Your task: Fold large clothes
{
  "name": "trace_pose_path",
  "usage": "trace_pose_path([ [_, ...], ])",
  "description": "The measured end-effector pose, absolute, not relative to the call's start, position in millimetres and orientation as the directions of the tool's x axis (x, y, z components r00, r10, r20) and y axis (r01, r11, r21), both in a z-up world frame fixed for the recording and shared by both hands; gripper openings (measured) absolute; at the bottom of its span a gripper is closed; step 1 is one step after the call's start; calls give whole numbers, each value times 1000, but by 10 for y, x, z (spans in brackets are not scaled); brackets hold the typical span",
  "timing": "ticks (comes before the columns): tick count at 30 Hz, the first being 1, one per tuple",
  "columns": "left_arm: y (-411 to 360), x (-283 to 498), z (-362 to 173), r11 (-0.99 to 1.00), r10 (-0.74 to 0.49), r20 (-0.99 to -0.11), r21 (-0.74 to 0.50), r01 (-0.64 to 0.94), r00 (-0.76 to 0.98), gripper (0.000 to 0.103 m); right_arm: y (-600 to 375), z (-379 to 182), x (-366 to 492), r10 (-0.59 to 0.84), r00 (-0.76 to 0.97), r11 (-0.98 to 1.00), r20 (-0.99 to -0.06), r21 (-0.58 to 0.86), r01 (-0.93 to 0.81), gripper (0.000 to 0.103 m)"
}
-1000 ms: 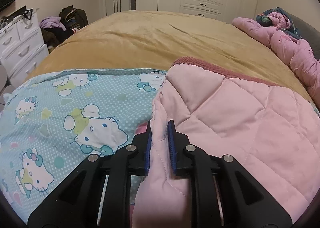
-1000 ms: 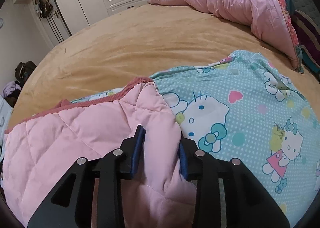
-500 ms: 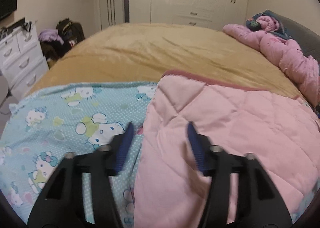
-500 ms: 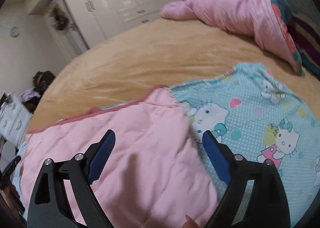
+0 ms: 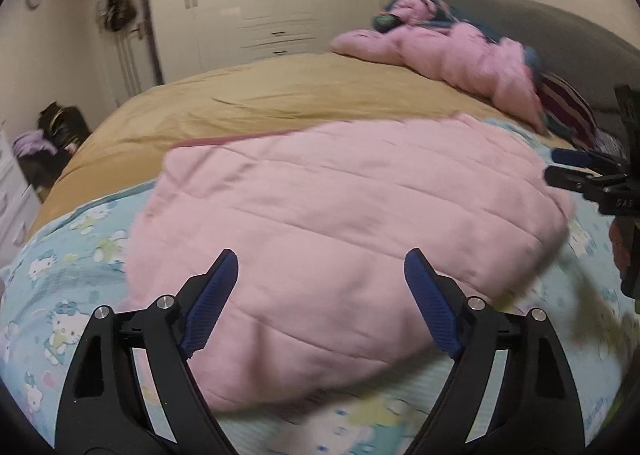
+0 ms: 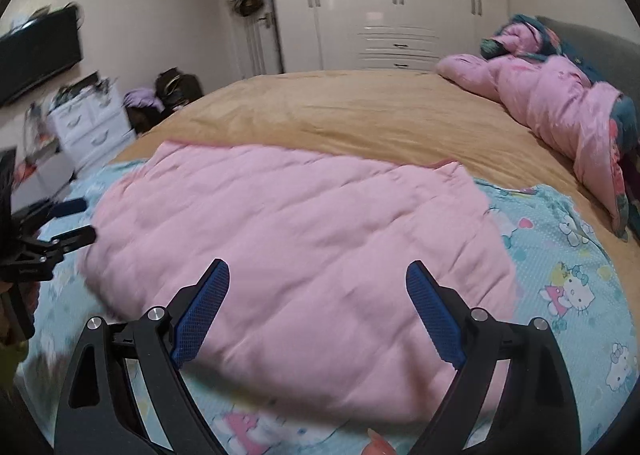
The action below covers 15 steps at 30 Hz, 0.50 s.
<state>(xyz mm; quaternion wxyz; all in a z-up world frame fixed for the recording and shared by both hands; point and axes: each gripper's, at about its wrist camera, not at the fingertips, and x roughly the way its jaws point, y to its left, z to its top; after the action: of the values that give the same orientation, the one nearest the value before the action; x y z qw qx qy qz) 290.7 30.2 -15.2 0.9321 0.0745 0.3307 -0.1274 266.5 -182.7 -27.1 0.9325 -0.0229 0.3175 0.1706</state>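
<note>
A large quilted garment lies on the bed, its pink lining folded over its light-blue cartoon-cat outer side. It also shows in the right wrist view, pink over blue. My left gripper is open and empty above the pink fold's near edge. My right gripper is open and empty above the same fold. Each gripper shows at the edge of the other's view: the right one and the left one.
The mustard bedspread stretches beyond the garment. A heaped pink duvet lies at the headboard side. White wardrobes line the far wall. A white drawer unit and bags stand left of the bed.
Both grippers were shut on the pink edge a second ago. They have opened, let it go and pulled back and up. The pink layer now lies flat.
</note>
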Motion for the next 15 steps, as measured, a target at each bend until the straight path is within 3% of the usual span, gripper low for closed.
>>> trace_pose_path([
  [8, -58, 3012, -410, 960, -117, -680, 109, 258, 724, 84, -1708, -395, 2593, 283, 723, 948, -630, 73, -308, 89],
  [12, 2, 3263, -563, 973, -95, -716, 81, 217, 691, 95, -1669, -517, 2785, 243, 697, 959, -674, 60, -277, 89],
  [15, 75, 3403, -582, 979, -121, -733, 21, 201, 669, 95, -1657, -606, 2928, 231, 683, 964, -693, 67, -258, 89],
])
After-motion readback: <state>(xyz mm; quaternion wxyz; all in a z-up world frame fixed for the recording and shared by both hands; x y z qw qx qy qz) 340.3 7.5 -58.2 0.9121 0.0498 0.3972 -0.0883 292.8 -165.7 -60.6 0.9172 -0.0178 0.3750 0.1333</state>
